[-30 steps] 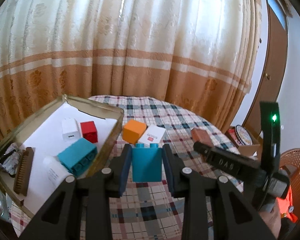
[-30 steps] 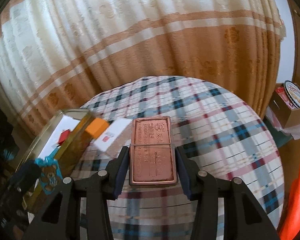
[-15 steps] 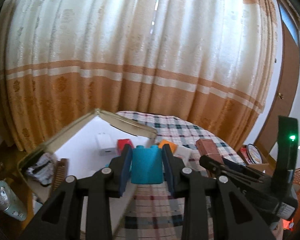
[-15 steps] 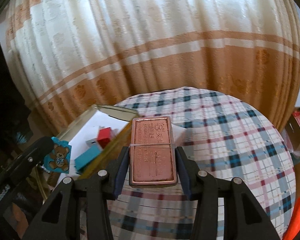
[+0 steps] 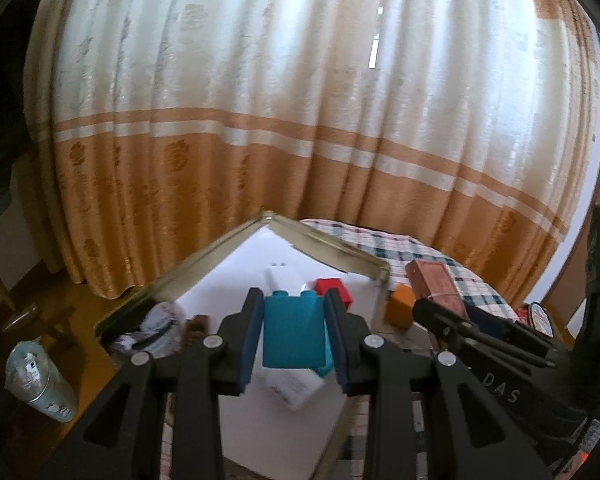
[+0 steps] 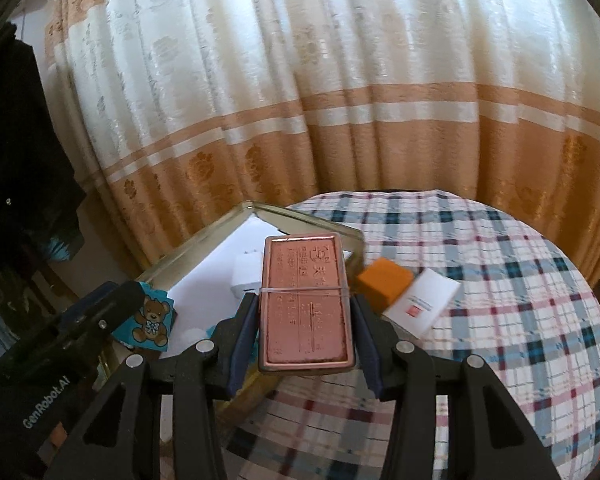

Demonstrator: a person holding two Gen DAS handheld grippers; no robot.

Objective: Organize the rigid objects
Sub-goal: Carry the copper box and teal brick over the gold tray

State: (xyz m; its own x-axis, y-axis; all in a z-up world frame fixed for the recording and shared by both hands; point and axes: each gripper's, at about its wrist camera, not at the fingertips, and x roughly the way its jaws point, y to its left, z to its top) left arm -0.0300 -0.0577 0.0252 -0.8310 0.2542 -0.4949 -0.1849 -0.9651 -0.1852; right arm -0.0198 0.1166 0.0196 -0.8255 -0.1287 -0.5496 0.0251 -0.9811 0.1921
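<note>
Teal studded block (image 5: 294, 330) | copper-pink embossed tin (image 6: 306, 306), rubber-banded

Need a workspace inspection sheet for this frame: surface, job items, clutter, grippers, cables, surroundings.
Surface: round table with plaid cloth; gold-rimmed tray lined white at its left.
Job's things: orange block and white box on the cloth; red block and white adapter in the tray.
Clutter: crumpled wrapper and brown brush at the tray's near end.
Grippers: left gripper shut on teal block; right gripper shut on copper tin.
Cables: nothing seen.
Surroundings: cream and orange curtain; cup on the floor.
</note>
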